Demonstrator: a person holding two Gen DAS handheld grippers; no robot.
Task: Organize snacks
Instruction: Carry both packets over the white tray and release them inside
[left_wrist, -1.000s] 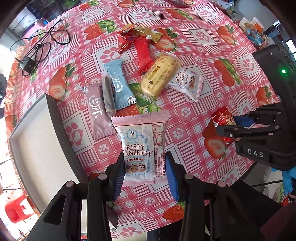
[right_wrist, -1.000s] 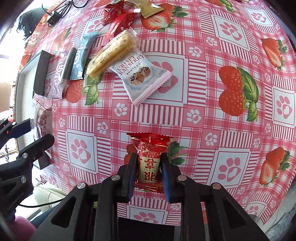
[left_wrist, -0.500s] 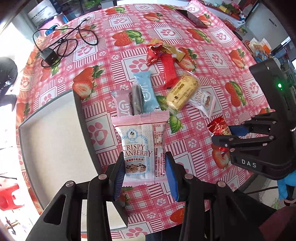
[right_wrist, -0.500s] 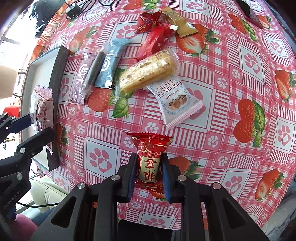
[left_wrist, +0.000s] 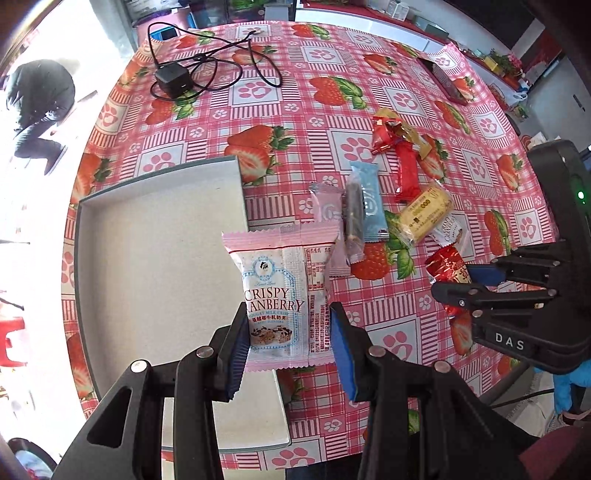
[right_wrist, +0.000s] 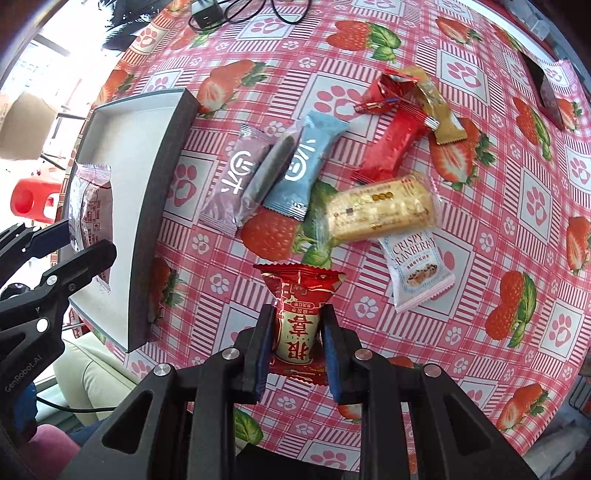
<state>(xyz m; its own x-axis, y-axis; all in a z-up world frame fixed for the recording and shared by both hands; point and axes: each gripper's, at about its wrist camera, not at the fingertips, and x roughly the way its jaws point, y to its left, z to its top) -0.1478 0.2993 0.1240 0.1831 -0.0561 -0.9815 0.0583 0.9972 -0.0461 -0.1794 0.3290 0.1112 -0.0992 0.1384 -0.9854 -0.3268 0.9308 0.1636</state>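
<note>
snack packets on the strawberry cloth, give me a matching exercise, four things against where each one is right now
Things:
1. pink Crispy Cranberry packet
2. red packet with gold characters
3. yellow bar
4. black charger

Places:
A. lying on the second Crispy Cranberry packet
B. in the right gripper
C. far side of the table
D. in the left gripper, over the grey tray

Pairs: 1-D, 2-B, 3-A, 4-C

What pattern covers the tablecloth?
Pink-and-white checks with strawberries and paw prints on the tablecloth, clearest in the right wrist view.

pink strawberry-and-paw checked tablecloth (left_wrist: 332, 110), grey tray (left_wrist: 147, 258), red packet (right_wrist: 299, 314)
</note>
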